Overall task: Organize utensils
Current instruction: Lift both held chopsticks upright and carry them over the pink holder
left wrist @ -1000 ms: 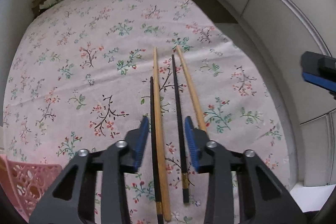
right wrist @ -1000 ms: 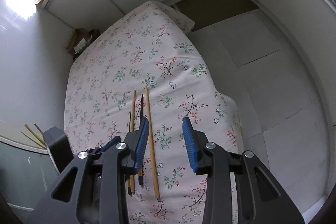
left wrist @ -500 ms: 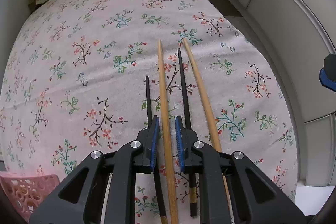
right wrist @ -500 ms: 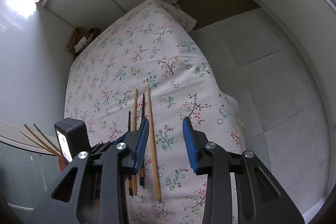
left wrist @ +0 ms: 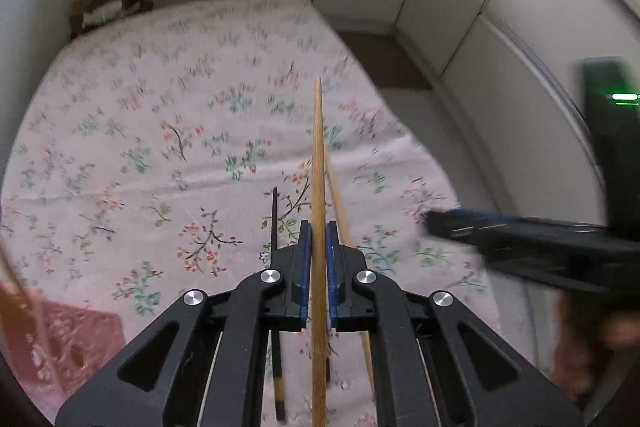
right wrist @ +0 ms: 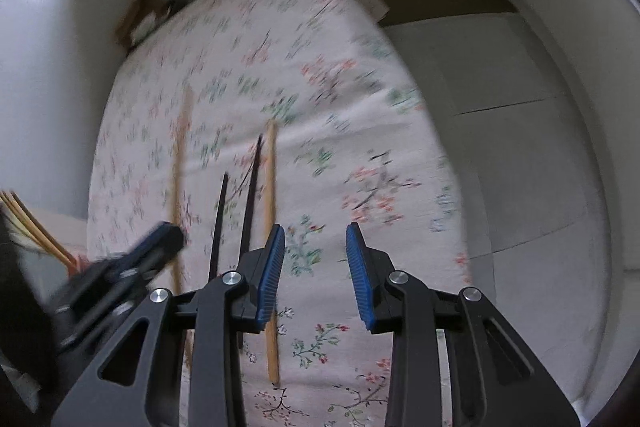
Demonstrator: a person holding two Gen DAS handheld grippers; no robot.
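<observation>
My left gripper (left wrist: 318, 255) is shut on a wooden chopstick (left wrist: 318, 163) and holds it above the floral tablecloth (left wrist: 160, 147). A black chopstick (left wrist: 274, 215) lies just left of it and a second wooden chopstick (left wrist: 338, 203) just right, both on the cloth. In the right wrist view my right gripper (right wrist: 315, 259) is open and empty over the cloth. To its left lie a wooden chopstick (right wrist: 271, 187) and two black chopsticks (right wrist: 251, 187), and the blurred left gripper (right wrist: 132, 259) holds its wooden chopstick (right wrist: 178, 163).
A pink perforated basket (left wrist: 52, 339) sits at the table's near left corner. Several wooden sticks (right wrist: 28, 223) stand at the left edge. A brown box (left wrist: 104, 7) sits at the far left corner. White wall panels surround the table. The right gripper (left wrist: 520, 239) is at right.
My left gripper has shut on the wooden chopstick and lifted it off the cloth. The right gripper has moved closer to the table and the chopsticks, still open.
</observation>
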